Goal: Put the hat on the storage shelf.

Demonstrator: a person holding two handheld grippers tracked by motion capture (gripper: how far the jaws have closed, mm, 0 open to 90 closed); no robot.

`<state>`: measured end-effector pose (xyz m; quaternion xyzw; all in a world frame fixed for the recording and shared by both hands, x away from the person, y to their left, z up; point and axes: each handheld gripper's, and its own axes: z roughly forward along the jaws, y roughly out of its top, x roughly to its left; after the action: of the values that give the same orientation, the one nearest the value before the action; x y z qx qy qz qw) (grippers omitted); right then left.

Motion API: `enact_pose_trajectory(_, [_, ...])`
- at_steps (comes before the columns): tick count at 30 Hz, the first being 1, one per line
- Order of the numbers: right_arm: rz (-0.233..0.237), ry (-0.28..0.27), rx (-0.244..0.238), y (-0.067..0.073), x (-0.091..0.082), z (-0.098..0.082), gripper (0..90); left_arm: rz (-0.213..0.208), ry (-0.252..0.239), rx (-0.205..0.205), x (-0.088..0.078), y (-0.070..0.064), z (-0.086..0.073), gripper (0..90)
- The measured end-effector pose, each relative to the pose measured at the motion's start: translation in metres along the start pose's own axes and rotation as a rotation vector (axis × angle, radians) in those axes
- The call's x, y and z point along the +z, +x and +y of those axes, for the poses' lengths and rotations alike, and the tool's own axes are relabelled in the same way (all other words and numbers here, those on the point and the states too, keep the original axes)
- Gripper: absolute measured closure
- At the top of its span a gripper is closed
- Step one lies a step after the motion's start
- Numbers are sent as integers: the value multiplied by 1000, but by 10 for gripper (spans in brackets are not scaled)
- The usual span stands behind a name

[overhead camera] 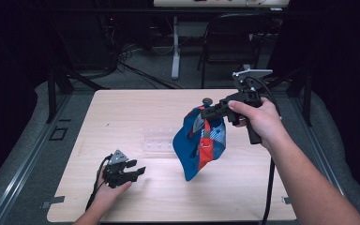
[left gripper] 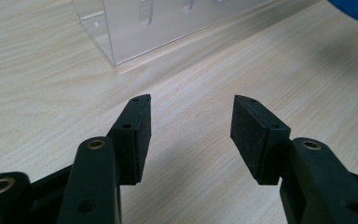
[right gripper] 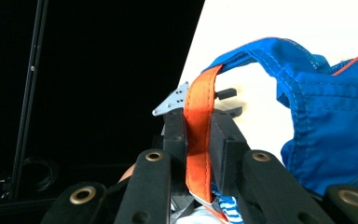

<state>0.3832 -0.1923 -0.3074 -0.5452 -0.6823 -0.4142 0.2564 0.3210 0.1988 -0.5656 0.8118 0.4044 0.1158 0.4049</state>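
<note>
A blue fabric bag (overhead camera: 199, 145) with an orange strap (overhead camera: 206, 149) hangs above the table's right half. My right gripper (overhead camera: 206, 112) holds it up, shut on the orange strap (right gripper: 198, 135), which runs between the two black jaws in the right gripper view. The blue fabric (right gripper: 326, 126) drapes to the right of the jaws there. My left gripper (overhead camera: 138, 169) rests low on the table at the front left, open, with only bare wood between its pads (left gripper: 137, 126). It sits well left of the bag and apart from it.
A clear plastic rack (overhead camera: 158, 139) stands mid-table, just behind the left gripper and left of the bag; its corner (left gripper: 116, 51) shows in the left gripper view. The wooden table (overhead camera: 122, 112) has dark floor, a chair (overhead camera: 229, 37) and cables beyond.
</note>
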Motion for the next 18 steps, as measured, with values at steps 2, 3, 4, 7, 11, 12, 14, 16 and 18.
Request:
enact_pose_trajectory(2, [-6,-4,-5,4,-1,3,783,1,1,-1,0,0,0,485])
enact_pose_trajectory(3, [-10,-5,-9,6,-1,3,783,0,0,-1,0,0,0,484])
enact_pose_trajectory(4, [-9,-5,-14,7,-1,4,783,0,0,0,0,0,0,484])
enact_pose_trajectory(7, [-9,-10,-16,10,0,7,783,-1,-1,4,0,0,0,486])
enact_pose_trajectory(11, [-7,-18,-14,11,2,11,783,-6,-1,1,-1,0,0,488])
enact_pose_trajectory(12, [-7,-19,-8,11,2,12,784,-7,-2,0,-1,0,0,490])
enact_pose_trajectory(14, [-5,-24,-7,10,4,15,783,-7,-3,-3,-1,-1,0,491])
enact_pose_trajectory(16, [-7,-22,-3,10,5,17,783,-5,-5,-1,0,-1,0,490])
enact_pose_trajectory(18, [0,-24,-1,9,6,19,784,-5,-5,-1,0,-1,0,490])
